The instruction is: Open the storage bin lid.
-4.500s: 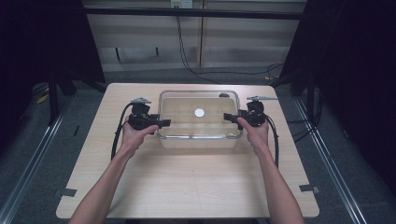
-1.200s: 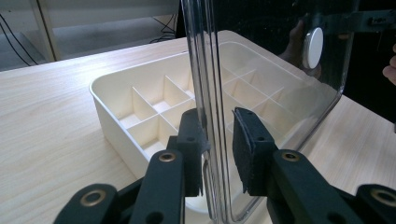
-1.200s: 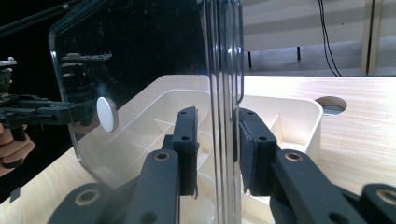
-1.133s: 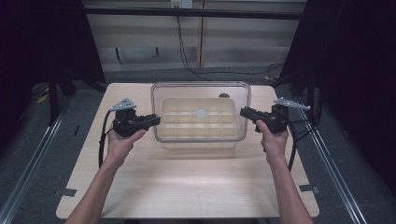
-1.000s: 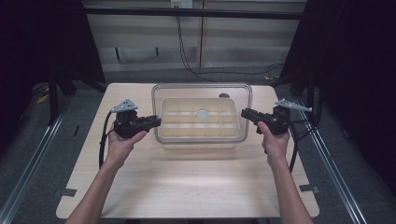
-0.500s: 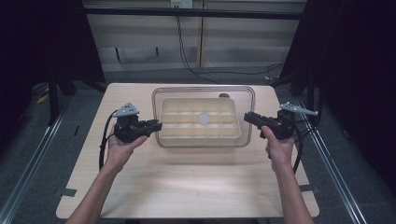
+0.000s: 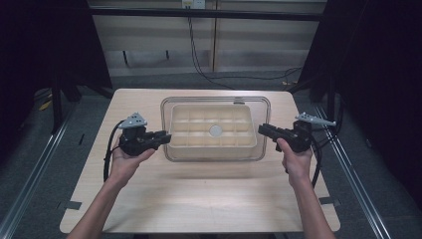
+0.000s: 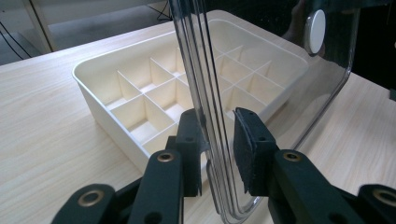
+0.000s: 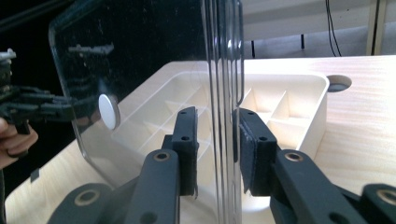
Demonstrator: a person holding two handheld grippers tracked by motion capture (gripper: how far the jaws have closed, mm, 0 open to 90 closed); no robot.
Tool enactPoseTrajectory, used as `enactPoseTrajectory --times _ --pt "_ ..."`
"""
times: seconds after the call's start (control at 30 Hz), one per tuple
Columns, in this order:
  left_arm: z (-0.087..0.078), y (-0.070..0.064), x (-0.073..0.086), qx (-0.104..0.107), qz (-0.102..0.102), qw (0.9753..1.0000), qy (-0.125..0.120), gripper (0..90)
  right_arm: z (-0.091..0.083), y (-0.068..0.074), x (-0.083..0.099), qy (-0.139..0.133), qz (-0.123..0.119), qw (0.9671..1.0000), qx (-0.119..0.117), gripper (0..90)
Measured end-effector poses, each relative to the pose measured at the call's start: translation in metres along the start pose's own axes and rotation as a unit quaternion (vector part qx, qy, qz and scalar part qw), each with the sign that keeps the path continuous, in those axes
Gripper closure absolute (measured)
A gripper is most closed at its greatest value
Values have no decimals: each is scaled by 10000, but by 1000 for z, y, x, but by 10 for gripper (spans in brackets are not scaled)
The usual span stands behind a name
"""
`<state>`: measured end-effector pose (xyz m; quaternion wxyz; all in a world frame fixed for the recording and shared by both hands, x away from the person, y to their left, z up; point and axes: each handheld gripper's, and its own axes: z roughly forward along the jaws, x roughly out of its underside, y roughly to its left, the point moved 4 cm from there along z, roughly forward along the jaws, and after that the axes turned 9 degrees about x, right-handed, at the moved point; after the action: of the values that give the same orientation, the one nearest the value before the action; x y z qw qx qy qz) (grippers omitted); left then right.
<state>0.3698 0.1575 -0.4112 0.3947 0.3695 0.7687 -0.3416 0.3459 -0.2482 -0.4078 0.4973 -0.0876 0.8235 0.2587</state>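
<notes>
A clear plastic lid [image 7: 216,101] with a white round knob [image 7: 216,130] hangs level above a cream tray [image 7: 174,145] divided into several compartments. My left gripper [image 7: 166,135] is shut on the lid's left edge and my right gripper [image 7: 261,129] is shut on its right edge. In the left gripper view the lid [image 8: 280,70] runs between the pads of the gripper [image 8: 217,144], with the tray [image 8: 107,107] beneath. In the right gripper view the lid [image 9: 154,56] stands between the pads of the gripper [image 9: 217,140], over the tray [image 9: 299,88]. The compartments look empty.
The tray sits at the middle back of a light wooden table [image 7: 209,194]. A round hole [image 9: 338,83] is cut in the tabletop just beyond the tray. Dark floor and rails surround the table.
Both grippers have lifted the lid off the tray. It now hangs higher, and the hands have drawn slightly toward the near side.
</notes>
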Motion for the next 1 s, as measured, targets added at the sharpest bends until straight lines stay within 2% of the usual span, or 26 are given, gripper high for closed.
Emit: enactPoseTrajectory --times 0.03,0.1,0.3,0.43,0.57,0.67,0.97,1.0 --pt "-2 -1 2 91 -20 10000 -4 732 -1 1 1 10 -25 10000 2 703" --pt "-3 -3 4 36 58 10000 69 734 -3 3 3 57 -76 10000 7 703" --pt "-6 -5 11 7 53 9999 98 735 -8 11 8 140 -208 9997 -47 704" --pt "-10 -7 17 61 7 9998 164 738 -8 12 15 254 -171 9994 -137 706" --pt "-10 -7 22 -9 24 9998 219 736 -8 14 21 291 -174 9994 -98 705" --pt "-11 -9 23 25 -14 9997 243 735 -8 15 25 347 -199 9992 -88 705" --pt "-13 -19 30 110 21 9995 302 737 -16 17 28 365 -193 9991 -86 702" --pt "-13 -21 31 87 86 9992 370 737 -19 18 30 393 -196 9990 -86 703"
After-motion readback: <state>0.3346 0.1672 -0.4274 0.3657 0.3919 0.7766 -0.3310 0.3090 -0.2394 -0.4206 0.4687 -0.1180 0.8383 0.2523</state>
